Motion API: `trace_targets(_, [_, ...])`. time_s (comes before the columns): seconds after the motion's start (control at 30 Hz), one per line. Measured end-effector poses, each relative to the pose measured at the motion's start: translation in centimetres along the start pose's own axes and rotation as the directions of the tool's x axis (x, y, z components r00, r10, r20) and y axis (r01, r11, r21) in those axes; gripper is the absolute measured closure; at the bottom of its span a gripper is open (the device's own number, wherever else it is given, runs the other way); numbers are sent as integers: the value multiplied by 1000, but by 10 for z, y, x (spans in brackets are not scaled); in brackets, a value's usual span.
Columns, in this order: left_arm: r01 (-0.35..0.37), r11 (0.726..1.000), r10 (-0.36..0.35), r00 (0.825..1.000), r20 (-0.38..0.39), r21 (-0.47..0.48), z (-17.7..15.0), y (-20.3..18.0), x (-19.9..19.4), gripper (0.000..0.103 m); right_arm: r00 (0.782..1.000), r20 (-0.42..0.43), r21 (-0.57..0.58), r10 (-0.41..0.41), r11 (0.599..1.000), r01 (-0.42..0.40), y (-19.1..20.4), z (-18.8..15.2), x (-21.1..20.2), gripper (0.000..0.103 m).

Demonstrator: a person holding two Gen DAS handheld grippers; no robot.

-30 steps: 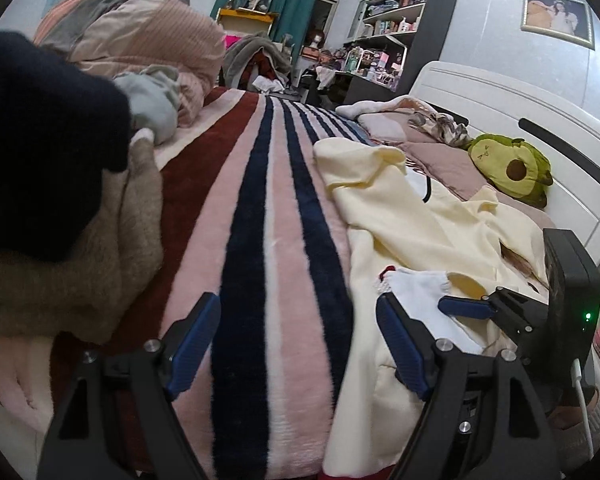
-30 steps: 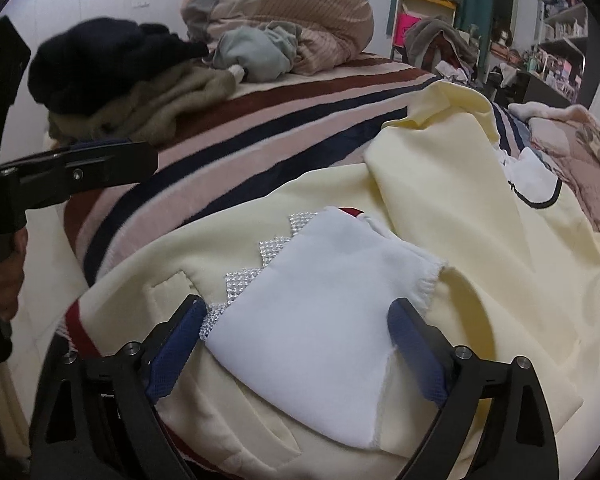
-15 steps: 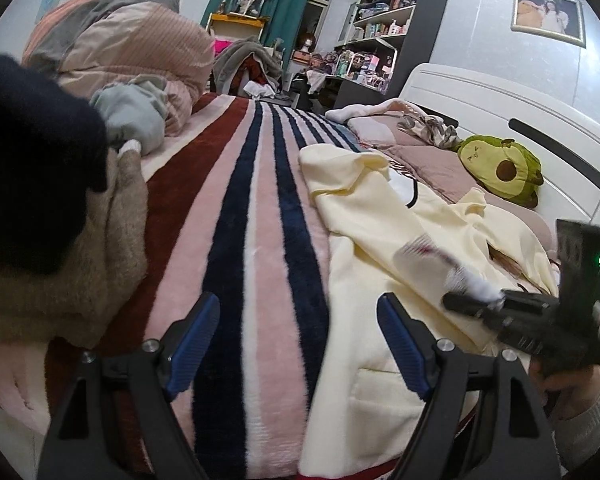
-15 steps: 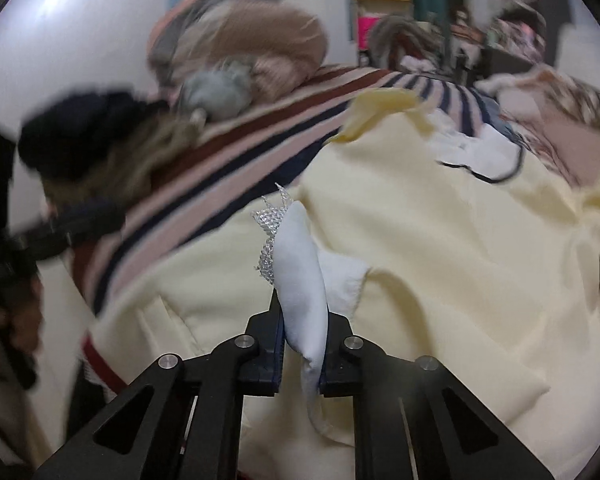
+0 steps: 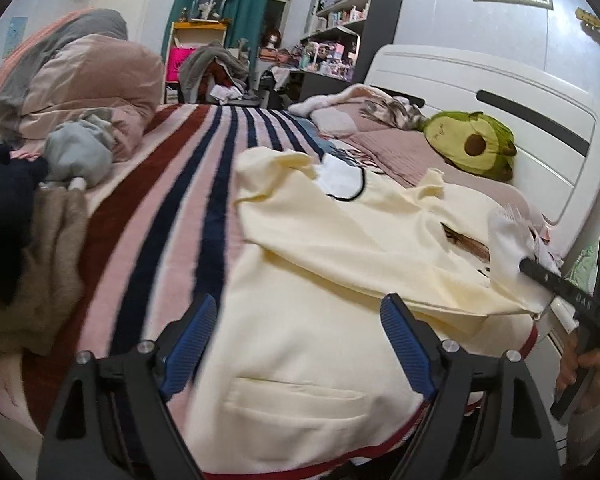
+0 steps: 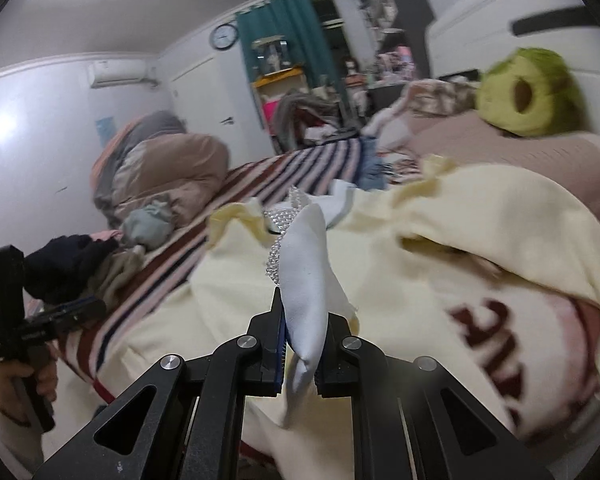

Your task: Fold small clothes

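A small white garment (image 6: 306,280) with a sparkly zigzag trim is pinched upright in my right gripper (image 6: 300,344), which is shut on it above a large cream-yellow top (image 6: 440,240). The left wrist view shows that gripper (image 5: 556,284) at the right edge, lifting the white garment (image 5: 508,236) off the cream top (image 5: 340,248). My left gripper (image 5: 296,340) hovers over the cream top's near hem. Its jaws are opening and nothing is pinched between them. The right wrist view has the left gripper (image 6: 60,312) far left, held by a hand.
A striped blanket (image 5: 160,200) covers the bed. A pile of dark and brown clothes (image 5: 20,240) lies at the left, with a grey garment (image 5: 76,152) and a rolled duvet (image 5: 80,88) behind. An avocado plush (image 5: 476,148) rests by the white headboard (image 5: 500,88).
My right gripper closed on the white garment, rolled and lifted it off the cream top toward the right. The left gripper shifted right, from the striped blanket to over the cream top.
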State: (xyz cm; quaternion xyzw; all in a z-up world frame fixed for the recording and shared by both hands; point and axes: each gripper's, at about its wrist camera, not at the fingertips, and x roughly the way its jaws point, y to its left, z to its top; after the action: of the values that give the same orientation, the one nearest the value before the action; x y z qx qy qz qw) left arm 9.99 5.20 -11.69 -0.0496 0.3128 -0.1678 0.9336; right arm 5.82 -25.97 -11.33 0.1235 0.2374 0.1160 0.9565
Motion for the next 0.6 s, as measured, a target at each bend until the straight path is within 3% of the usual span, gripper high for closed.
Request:
trace_targets(0.17, [22,998,-20,999,-39,57,1,-35,9,21,997,-68,95,-20,995,26,-37,-31,-16,98])
trace_targets(0.33, [28,995,-22,998,-64,97,6,-57,16,21,990,-142,146,24,989,-3,-56,-57,-19,92])
trace_targets(0.4, [28,994,-21,997,-69,106,7,-61,19,21,987,-160,121,4,993,16,-60,-59,-23,76])
trace_targets(0.47, [28,994,-20,997,-71,109,8,-62,21,21,987,-154,101,-44,993,60,-69,-58,-32,53])
trace_targets(0.6, [30,995,-22,996,-83,99,9,-60,27,21,980,-74,46,-185,981,188,-85,-42,-53,51])
